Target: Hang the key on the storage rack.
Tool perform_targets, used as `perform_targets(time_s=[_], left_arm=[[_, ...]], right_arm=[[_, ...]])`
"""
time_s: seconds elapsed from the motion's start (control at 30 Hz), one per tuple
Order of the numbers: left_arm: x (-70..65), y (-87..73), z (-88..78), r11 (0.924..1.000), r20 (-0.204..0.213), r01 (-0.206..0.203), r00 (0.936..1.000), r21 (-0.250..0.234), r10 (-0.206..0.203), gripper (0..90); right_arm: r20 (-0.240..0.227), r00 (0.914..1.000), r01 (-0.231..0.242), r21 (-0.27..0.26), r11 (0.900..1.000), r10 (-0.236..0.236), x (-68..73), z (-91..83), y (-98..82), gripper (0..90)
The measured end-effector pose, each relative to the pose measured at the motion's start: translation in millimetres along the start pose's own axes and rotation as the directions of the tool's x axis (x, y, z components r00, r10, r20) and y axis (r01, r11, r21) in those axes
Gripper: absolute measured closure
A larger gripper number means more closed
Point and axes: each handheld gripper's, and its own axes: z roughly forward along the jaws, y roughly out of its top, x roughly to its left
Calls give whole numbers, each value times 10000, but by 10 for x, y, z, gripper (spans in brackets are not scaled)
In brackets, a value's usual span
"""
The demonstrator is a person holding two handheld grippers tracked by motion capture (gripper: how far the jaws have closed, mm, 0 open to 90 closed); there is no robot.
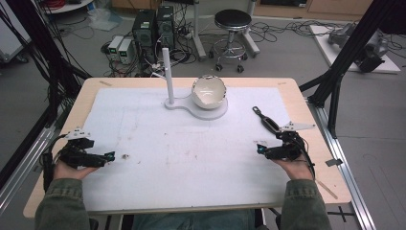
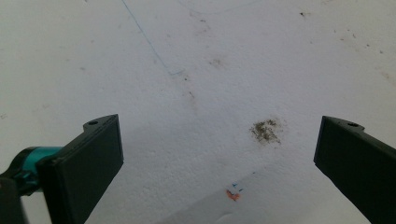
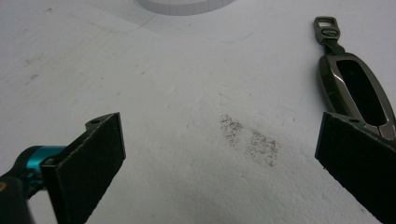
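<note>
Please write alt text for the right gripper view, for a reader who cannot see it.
The right gripper is open, its two black jaws wide apart over a stained white table cover. A dark metal key fob lies flat beside the jaw at the right of the view, with nothing between the jaws.

my table [image 1: 306, 143] carries a white foam sheet [image 1: 158, 158], scuffed, with a dark smudge [image 1: 125, 156] near its left side. at the sheet's far edge stands a white stand [image 1: 168, 79], its round base holding a cracked white bowl [image 1: 208, 92]. beyond the table: a black stool [image 1: 232, 21] and computer towers [image 1: 153, 26].
</note>
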Motion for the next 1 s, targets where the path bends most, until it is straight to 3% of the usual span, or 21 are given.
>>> perform_targets(time_s=[0.2, 0.53, 0.67, 1.0], left_arm=[[3, 1, -1, 10000, -10, 40, 10000, -21, -40, 18], [-10, -21, -22, 10000, 13, -52, 10000, -12, 52, 18], [-10, -18, -34, 9999, 6, -75, 10000, -91, 75, 18], [10, -19, -10, 10000, 59, 4, 10000, -61, -4, 18]], right_arm=[[23, 9999, 150, 214, 9997, -151, -50, 28, 100, 7], [-37, 9986, 521, 723, 9960, -520, -155, 123, 451, 7], [-61, 9961, 878, 1219, 9887, -877, -183, 230, 625, 7], [8, 9952, 961, 1901, 9771, -981, -299, 398, 805, 7]])
